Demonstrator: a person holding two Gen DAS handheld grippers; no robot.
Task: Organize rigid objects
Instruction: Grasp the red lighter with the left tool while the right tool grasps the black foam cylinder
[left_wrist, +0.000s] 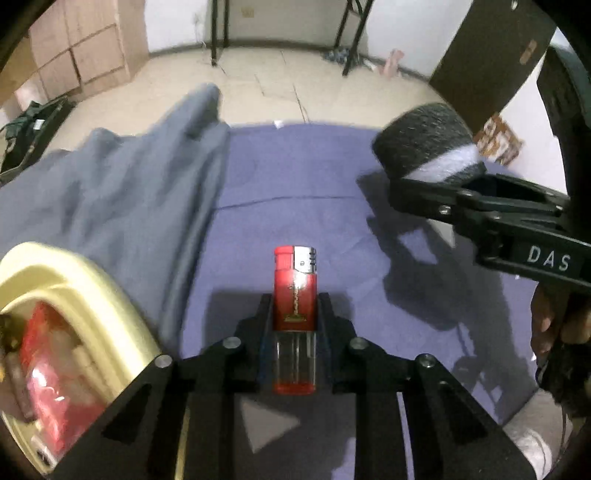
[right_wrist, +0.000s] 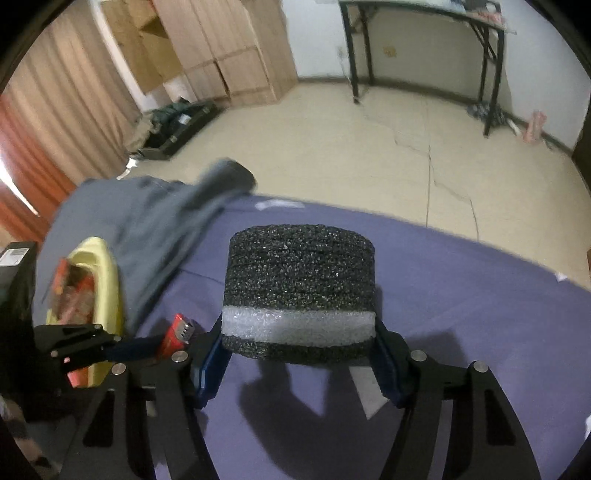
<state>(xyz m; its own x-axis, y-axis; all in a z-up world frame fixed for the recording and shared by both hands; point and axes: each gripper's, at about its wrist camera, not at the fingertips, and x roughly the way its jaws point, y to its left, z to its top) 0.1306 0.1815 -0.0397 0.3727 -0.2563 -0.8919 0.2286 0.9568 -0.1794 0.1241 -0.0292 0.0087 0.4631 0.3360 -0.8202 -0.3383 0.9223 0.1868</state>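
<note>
Left gripper (left_wrist: 294, 306): closed on a red lighter (left_wrist: 295, 295), which stands between its fingers, metal head pointing away, clear tank toward the camera.

Right gripper (right_wrist: 299, 345): clamped on a black foam cylinder (right_wrist: 301, 280) with a white band, held by its near end and raised above the purple cloth (right_wrist: 461, 295).

Left of the left gripper: yellow basket (left_wrist: 85, 291), holding red packets.

Ahead and left of both grippers: crumpled grey garment (left_wrist: 122, 184) on the cloth.
</note>
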